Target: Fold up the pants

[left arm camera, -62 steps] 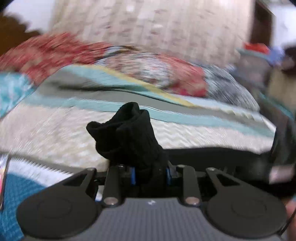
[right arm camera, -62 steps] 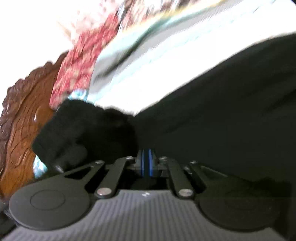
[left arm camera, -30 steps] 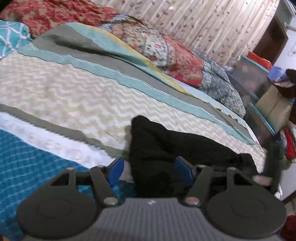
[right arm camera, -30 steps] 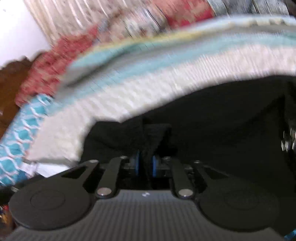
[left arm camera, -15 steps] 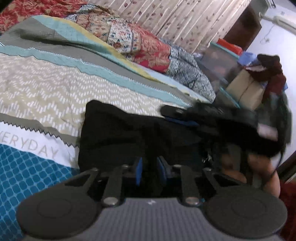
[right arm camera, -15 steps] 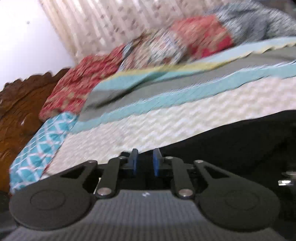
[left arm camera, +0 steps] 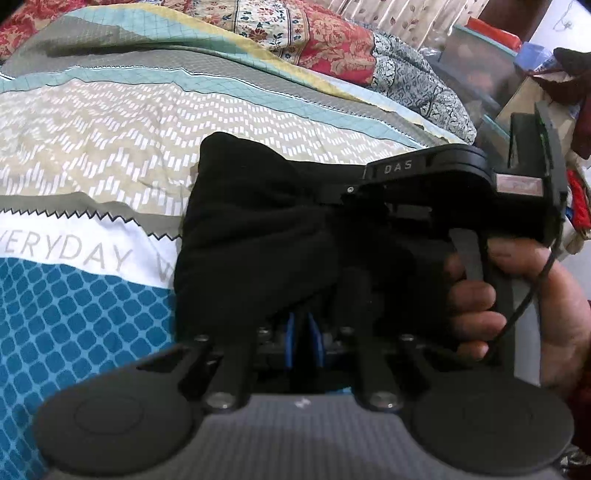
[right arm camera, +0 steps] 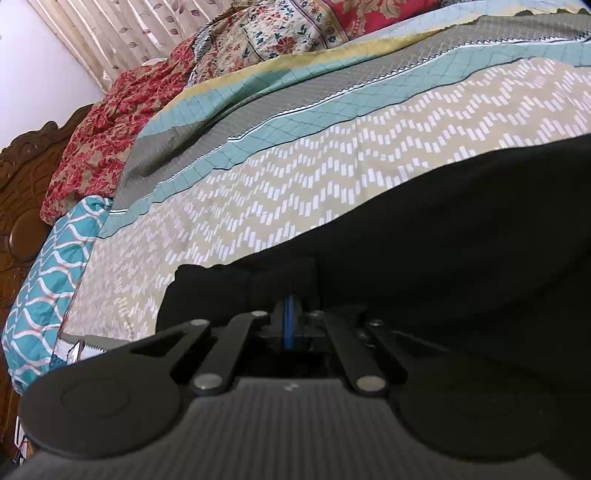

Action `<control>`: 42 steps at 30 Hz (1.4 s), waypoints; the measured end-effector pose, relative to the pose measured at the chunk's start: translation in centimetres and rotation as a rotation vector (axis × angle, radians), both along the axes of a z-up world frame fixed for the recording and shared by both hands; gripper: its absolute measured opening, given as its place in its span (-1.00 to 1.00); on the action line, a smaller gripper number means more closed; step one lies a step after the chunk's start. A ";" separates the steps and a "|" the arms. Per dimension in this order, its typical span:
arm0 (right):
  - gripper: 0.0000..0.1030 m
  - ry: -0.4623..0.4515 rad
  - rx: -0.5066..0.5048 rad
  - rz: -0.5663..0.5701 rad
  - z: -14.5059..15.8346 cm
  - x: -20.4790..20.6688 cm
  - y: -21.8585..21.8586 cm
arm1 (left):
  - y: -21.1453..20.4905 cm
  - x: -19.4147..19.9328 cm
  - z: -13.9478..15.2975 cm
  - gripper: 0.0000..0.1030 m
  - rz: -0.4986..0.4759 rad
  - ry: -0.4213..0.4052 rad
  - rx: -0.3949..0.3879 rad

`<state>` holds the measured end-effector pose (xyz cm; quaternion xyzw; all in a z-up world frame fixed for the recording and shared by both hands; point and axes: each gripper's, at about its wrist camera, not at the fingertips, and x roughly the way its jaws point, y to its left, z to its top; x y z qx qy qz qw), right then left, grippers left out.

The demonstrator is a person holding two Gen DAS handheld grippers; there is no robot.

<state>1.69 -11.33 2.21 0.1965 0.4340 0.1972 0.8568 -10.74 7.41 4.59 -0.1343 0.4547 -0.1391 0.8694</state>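
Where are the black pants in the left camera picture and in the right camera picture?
Left wrist view: the black pants lie in the middle, just above the left gripper.
Right wrist view: the black pants fill the right side and lower middle.
Shared landmark: the beige zigzag-patterned bedspread beneath them.

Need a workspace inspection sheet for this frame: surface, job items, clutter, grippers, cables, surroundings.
Surface: bed under a patterned quilt with chevron, teal and grey bands.
Job's things: black pants bunched on the quilt near the bed's edge.
Clutter: boxes and clothes piled beside the bed.
Grippers: left gripper has just been closing, pants fabric pinched between its blue pads; right gripper has closed fully, pads together, black fabric around the tips, grip unclear. A hand holds the right gripper's handle.
Cables: one thin black cable running down past that hand.
Surroundings: floral pillows, carved wooden headboard, leaf-print curtain.
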 end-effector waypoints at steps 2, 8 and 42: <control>-0.93 -0.006 0.023 -0.013 1.1 -0.7 -0.8 | 0.1 -0.4 1.0 -0.71 -0.007 0.000 -0.011; -0.34 -0.125 0.077 -0.091 4.0 -7.0 -8.1 | 0.6 -1.3 5.2 -0.61 -0.006 -0.089 -0.087; -0.18 -0.146 0.245 -0.252 3.5 -12.7 -19.0 | -15.8 5.4 4.0 -0.46 -0.142 -0.054 0.158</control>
